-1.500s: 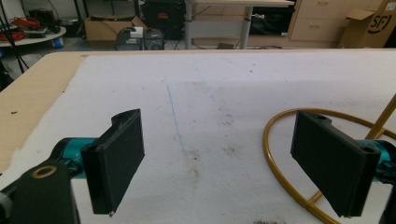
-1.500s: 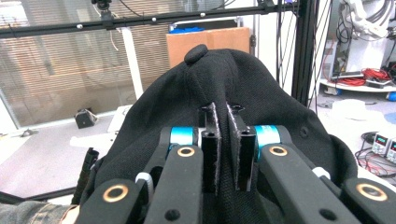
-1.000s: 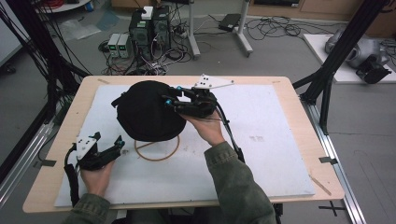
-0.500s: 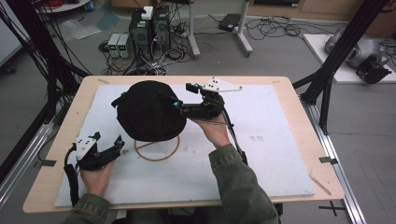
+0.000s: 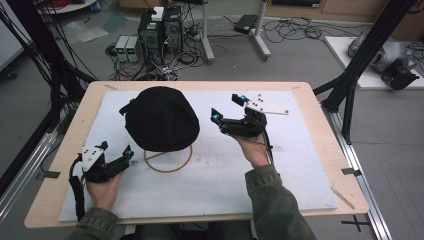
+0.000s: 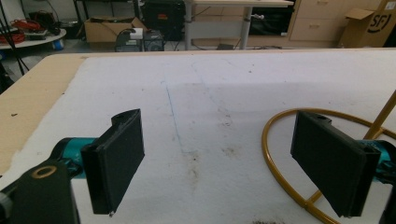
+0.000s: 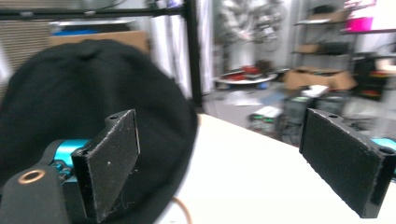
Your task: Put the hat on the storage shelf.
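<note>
At the left of the worktop we see the left claw resting low on the white mat, its jaws spread and empty, the hand behind it lying flat with the wrist toward the near edge. Just right of it the black hat sits on a gold wire stand, which it hides except for the ring base. Farther right, the right claw is held above the mat, apart from the hat, pointing toward it; its jaws have just been opening and stand wide with nothing between them. The right gripper view is blurred.
</note>
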`<move>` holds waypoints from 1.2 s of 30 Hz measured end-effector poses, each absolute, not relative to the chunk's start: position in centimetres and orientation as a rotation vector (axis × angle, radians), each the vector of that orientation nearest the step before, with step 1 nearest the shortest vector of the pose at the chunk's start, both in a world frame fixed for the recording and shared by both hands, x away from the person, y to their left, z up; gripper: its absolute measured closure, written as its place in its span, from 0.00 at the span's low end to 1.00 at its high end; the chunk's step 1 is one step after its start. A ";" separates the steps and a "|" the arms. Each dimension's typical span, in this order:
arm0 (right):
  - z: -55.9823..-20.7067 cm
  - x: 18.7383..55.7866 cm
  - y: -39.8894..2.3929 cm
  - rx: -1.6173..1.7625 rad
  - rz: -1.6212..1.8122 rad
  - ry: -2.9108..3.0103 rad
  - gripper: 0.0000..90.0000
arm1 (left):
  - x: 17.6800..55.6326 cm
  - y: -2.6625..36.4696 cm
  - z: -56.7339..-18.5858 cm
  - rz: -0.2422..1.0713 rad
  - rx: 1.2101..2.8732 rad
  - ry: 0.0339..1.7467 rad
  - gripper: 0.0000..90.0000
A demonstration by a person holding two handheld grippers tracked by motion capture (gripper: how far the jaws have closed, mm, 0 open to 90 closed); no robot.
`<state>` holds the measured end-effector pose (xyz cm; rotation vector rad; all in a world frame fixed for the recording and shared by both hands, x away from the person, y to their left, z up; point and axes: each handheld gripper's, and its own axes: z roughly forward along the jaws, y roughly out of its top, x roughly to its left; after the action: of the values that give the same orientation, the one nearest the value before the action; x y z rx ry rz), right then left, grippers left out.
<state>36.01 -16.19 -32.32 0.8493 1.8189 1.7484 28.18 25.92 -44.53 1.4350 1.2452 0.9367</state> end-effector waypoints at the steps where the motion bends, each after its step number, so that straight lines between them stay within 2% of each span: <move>1: -32.4 35.9 -16.6 0.866 1.737 1.806 0.13 | 28.2 25.9 -44.5 0.943 1.436 1.244 0.19; 36: -35.5 32.7 -24.7 1.085 1.488 1.549 0.12 | 27.9 26.1 -44.4 0.948 1.420 1.259 0.19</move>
<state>32.68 -24.71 -35.45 1.0855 1.5485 1.4877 27.86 26.14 -44.41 1.4200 1.2589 0.9484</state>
